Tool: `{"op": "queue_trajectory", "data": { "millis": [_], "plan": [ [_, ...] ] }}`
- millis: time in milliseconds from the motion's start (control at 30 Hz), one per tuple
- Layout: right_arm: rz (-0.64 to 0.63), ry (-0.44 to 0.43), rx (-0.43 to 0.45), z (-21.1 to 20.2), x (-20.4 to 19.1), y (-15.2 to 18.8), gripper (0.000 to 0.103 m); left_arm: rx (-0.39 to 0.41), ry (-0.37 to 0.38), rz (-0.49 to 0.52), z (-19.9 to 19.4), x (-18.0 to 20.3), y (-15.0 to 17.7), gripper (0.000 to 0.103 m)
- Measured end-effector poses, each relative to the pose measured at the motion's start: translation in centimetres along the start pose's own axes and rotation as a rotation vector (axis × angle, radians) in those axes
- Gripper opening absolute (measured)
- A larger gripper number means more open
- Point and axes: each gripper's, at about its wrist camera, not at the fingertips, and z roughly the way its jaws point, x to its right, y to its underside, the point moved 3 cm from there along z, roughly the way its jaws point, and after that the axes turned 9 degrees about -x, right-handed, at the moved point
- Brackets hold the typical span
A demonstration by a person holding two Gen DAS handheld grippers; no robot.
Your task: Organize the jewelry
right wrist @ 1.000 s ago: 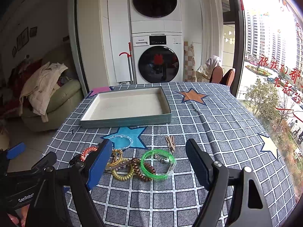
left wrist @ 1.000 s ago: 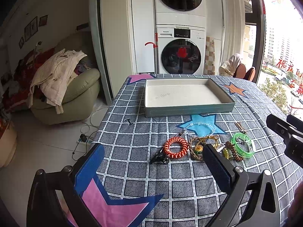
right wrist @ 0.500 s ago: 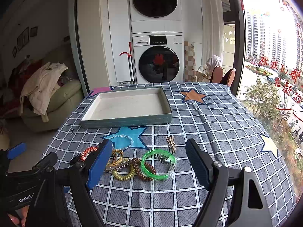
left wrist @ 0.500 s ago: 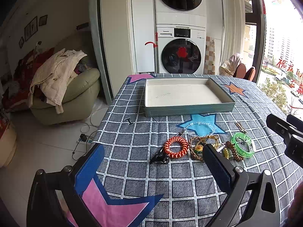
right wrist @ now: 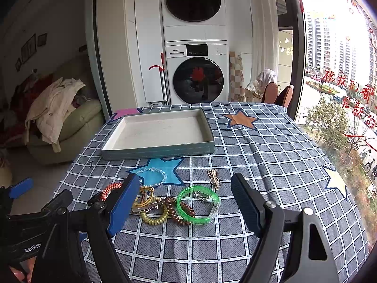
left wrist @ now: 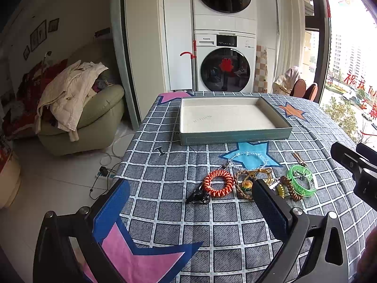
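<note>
A pile of jewelry lies on the checked tablecloth: an orange coil bracelet (left wrist: 218,184), a clear bead bracelet (left wrist: 247,159), a green bangle (right wrist: 198,204), a yellow coil (right wrist: 154,218), a brown coil (right wrist: 180,212) and a braided cord (left wrist: 242,188). An empty grey tray (left wrist: 232,138) with a white lining stands behind the pile; it also shows in the right wrist view (right wrist: 157,152). My left gripper (left wrist: 188,210) is open, above the near table edge, short of the orange bracelet. My right gripper (right wrist: 182,202) is open over the green bangle and coils.
A small hair clip (right wrist: 214,176) lies right of the blue star. A black clip (left wrist: 198,195) lies by the orange bracelet. A small dark piece (left wrist: 160,151) lies left of the tray. The table's left edge drops to the floor; an armchair (left wrist: 82,118) stands beyond.
</note>
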Motion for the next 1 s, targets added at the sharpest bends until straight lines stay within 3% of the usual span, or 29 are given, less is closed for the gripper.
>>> {"op": "queue_trajectory", "data": {
  "millis": [1000],
  "plan": [
    [0.018, -0.012, -0.027, 0.75, 0.57, 0.47, 0.083, -0.034, 0.004, 0.006, 0.98, -0.18, 0.31, 0.103]
  ]
}}
